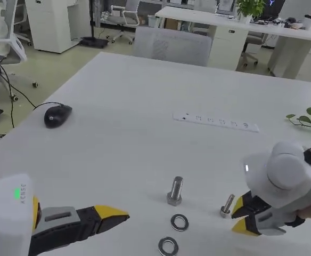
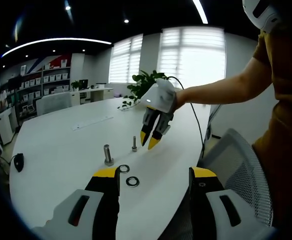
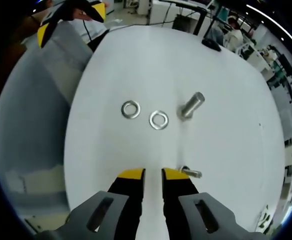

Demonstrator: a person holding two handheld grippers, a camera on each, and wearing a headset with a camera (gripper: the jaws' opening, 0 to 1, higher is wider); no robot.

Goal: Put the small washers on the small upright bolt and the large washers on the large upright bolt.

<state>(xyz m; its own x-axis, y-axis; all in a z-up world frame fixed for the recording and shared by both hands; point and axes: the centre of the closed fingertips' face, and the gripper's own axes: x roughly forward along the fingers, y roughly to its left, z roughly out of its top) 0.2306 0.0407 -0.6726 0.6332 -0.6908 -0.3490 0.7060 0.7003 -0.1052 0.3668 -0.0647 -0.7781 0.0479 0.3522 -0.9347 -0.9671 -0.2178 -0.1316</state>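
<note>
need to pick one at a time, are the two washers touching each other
Apart. The right gripper view shows bare table between one washer and the other washer.

On the desk (image 1: 118, 149), the large bolt (image 1: 175, 191) is standing left of the small bolt (image 1: 227, 205), the two near each other. A washer (image 1: 179, 222) is lying just in front of the large bolt, and a second washer (image 1: 168, 246) is lying in front of that, toward the near edge. The right claw (image 1: 235, 220) is hovering just right of the small bolt. The left claw (image 1: 121, 216) is hanging left of the washers. A mouse (image 1: 57, 114) is sitting far left. A power strip (image 1: 215, 121) is lying behind the bolts, with a plant (image 1: 309, 118) to its right.
</note>
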